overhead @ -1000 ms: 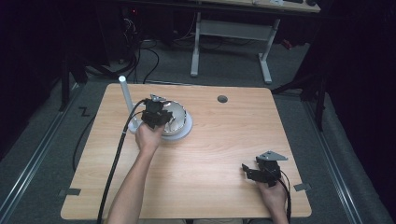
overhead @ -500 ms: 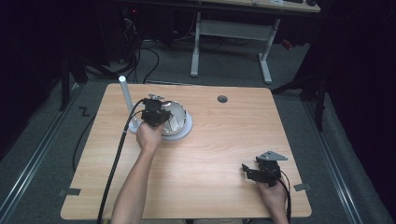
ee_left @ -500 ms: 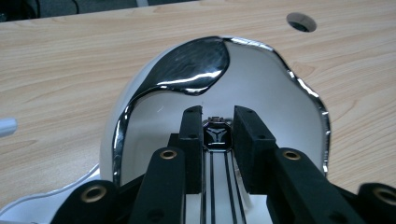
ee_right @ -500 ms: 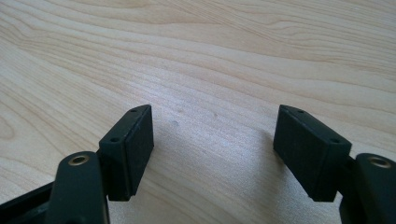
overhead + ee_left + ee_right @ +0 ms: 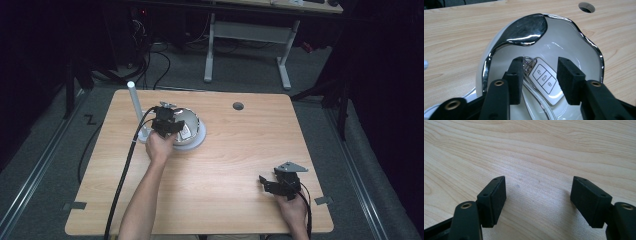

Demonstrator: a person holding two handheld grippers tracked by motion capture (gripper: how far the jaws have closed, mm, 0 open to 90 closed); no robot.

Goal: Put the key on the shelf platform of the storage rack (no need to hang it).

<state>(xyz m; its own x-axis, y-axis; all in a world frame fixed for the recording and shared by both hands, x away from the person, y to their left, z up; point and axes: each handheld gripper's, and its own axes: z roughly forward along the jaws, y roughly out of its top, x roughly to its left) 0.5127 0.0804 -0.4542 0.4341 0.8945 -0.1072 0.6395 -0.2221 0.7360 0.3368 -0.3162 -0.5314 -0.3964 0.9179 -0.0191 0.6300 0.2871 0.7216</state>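
A white bowl (image 5: 196, 134) with a wavy chrome rim (image 5: 597, 53) stands at the table's back left. Inside it lies a white car key fob (image 5: 545, 80) with three buttons and a metal ring at its far end. My left gripper (image 5: 171, 125) hangs over the bowl, tips down inside it (image 5: 540, 61). Its jaws have just been opening, and the fob lies between the pads (image 5: 516, 75) with neither pressing on it. My right gripper (image 5: 270, 184) rests near the front right edge, open (image 5: 539, 181) over bare wood.
A white upright post (image 5: 133, 102) stands just left of the bowl. A round cable hole (image 5: 238, 106) sits at the table's back middle. The left gripper's black cable (image 5: 125, 170) trails along the forearm. A desk frame (image 5: 247, 35) stands on the floor beyond the table.
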